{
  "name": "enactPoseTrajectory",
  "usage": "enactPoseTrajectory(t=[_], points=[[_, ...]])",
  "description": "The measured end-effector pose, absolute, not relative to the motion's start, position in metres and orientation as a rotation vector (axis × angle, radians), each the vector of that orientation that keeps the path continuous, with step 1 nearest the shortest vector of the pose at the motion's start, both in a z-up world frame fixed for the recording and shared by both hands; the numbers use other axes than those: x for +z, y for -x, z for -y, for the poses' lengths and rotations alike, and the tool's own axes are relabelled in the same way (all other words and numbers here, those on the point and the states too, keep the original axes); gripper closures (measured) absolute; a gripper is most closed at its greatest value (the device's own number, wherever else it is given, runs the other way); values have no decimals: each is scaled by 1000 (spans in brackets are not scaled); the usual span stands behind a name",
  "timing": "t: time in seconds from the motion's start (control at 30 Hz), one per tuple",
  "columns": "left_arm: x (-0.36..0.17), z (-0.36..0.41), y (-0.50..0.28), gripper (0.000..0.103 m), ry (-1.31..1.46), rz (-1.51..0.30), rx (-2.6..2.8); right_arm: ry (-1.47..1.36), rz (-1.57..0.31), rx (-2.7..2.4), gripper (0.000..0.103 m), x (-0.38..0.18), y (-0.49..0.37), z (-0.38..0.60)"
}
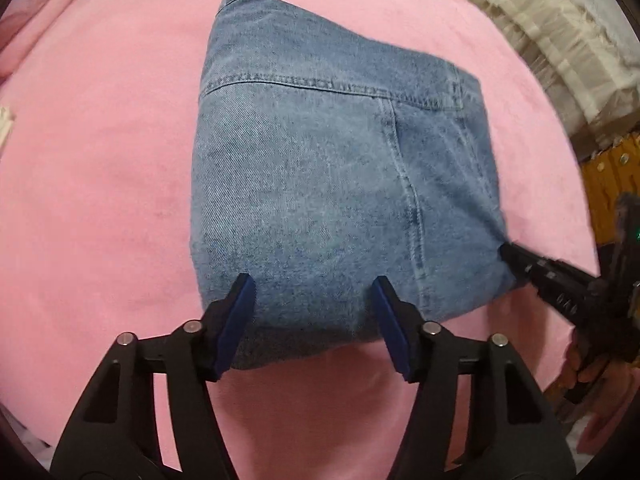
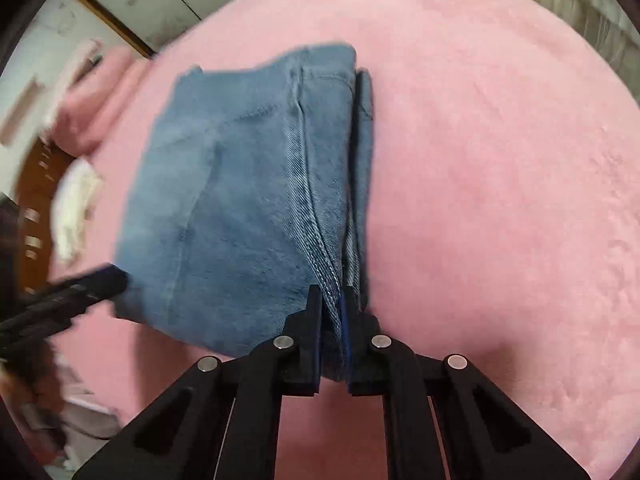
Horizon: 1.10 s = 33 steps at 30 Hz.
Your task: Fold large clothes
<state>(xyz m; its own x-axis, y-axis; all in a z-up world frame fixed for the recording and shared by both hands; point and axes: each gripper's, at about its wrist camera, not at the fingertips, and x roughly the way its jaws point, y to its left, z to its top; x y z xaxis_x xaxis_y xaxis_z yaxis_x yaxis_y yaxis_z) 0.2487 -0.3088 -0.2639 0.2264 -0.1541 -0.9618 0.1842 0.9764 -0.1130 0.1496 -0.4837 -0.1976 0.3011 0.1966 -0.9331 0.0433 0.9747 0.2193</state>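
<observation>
A pair of blue jeans [image 1: 320, 168], folded into a compact bundle, lies on a pink blanket [image 1: 100, 160]. My left gripper [image 1: 314, 292] is open, its blue pads on either side of the bundle's near edge, holding nothing. My right gripper [image 2: 332, 308] is shut on the jeans [image 2: 240, 200], pinching the near right edge with its stitched seam. In the left wrist view the right gripper [image 1: 508, 254] touches the bundle's right corner. In the right wrist view the left gripper [image 2: 116, 278] shows blurred at the bundle's left corner.
The pink blanket [image 2: 500, 160] spreads around the jeans. A beige ruffled cloth [image 1: 560, 40] lies at the far right, with yellow wooden furniture [image 1: 608, 184] below it. A pink pillow [image 2: 100, 96] and a brown wooden frame [image 2: 36, 208] are on the left of the right wrist view.
</observation>
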Motion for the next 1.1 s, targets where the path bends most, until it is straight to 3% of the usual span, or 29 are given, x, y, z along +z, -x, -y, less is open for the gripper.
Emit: enactPoseTrajectory(t=[0.2, 0.27, 0.37, 0.4, 0.47, 0.5, 0.63, 0.77, 0.83, 0.9, 1.1], points=[[-250, 294, -247, 68, 100, -1300, -275, -153, -1145, -93, 75, -152, -133, 469], [-252, 293, -247, 84, 125, -1324, -303, -182, -1092, -61, 73, -135, -128, 473], [-262, 291, -248, 97, 182, -1372, -340, -293, -1073, 28, 73, -128, -130, 460], [-267, 291, -249, 98, 186, -1385, -340, -324, -1089, 80, 75, -131, -134, 453], [-278, 290, -251, 99, 196, -1412, -335, -358, -1142, 208, 97, -142, -142, 429], [-284, 287, -252, 99, 224, -1427, -321, -325, -1155, 269, 102, -147, -144, 412], [-302, 271, -252, 98, 359, -1450, -297, -281, -1198, 346, 102, -173, -150, 371], [-305, 277, -249, 98, 301, -1432, -290, -309, -1268, 303, 102, -204, -160, 364], [-303, 278, -247, 102, 269, -1426, -278, -286, -1254, 303, 103, -203, -157, 376], [-302, 271, -245, 102, 271, -1421, -255, -159, -1230, 190, 103, -197, -148, 398], [-290, 270, -248, 102, 281, -1440, -201, -158, -1187, 84, 103, -167, -124, 440]])
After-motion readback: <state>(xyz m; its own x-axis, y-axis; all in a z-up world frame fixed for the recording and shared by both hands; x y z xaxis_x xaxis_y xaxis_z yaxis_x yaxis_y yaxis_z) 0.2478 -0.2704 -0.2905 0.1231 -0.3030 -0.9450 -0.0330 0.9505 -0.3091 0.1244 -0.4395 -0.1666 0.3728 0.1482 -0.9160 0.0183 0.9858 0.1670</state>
